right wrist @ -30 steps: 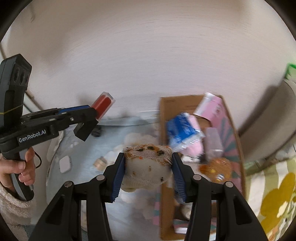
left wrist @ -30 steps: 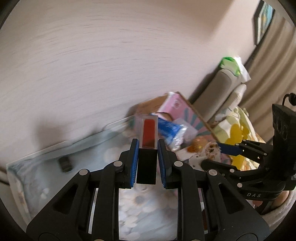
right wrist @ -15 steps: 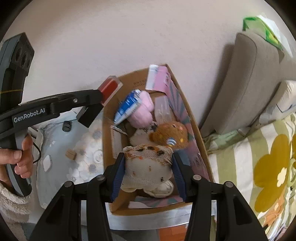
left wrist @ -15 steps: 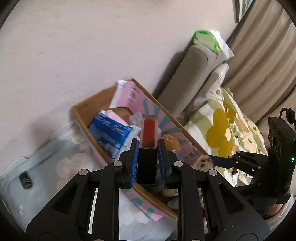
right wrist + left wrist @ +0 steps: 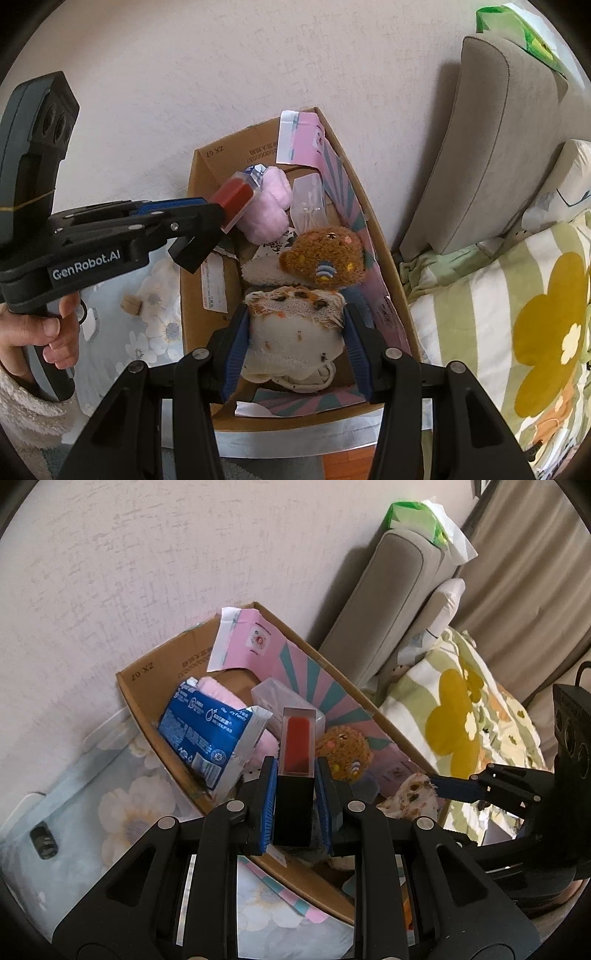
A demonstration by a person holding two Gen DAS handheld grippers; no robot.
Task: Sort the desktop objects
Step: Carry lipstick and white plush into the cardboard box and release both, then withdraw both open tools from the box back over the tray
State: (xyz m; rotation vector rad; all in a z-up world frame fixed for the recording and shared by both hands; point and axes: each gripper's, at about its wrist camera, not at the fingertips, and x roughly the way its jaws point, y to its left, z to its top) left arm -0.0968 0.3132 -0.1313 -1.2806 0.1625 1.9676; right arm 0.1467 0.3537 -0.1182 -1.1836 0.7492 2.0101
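Note:
My left gripper point(image 5: 295, 775) is shut on a red lipstick with a black base point(image 5: 297, 753) and holds it above the cardboard box point(image 5: 147, 709). It also shows in the right wrist view point(image 5: 207, 214) at the box's left side. My right gripper point(image 5: 295, 321) is shut on a cream plush toy point(image 5: 295, 332) over the near end of the box point(image 5: 192, 258). In the box lie a brown plush bear point(image 5: 325, 258), a pink fluffy item point(image 5: 269, 206), a blue tissue pack point(image 5: 207, 731) and a clear plastic case point(image 5: 308, 203).
The box stands on a floral cloth point(image 5: 122, 812) against the wall. A small dark item point(image 5: 42, 840) and a small wooden piece point(image 5: 131, 304) lie on the cloth. A grey sofa point(image 5: 491, 140) and a flowered blanket point(image 5: 517, 314) are to the right.
Both grippers have moved right from the cloth to over the box, each still holding its object. The box now fills the middle of both views.

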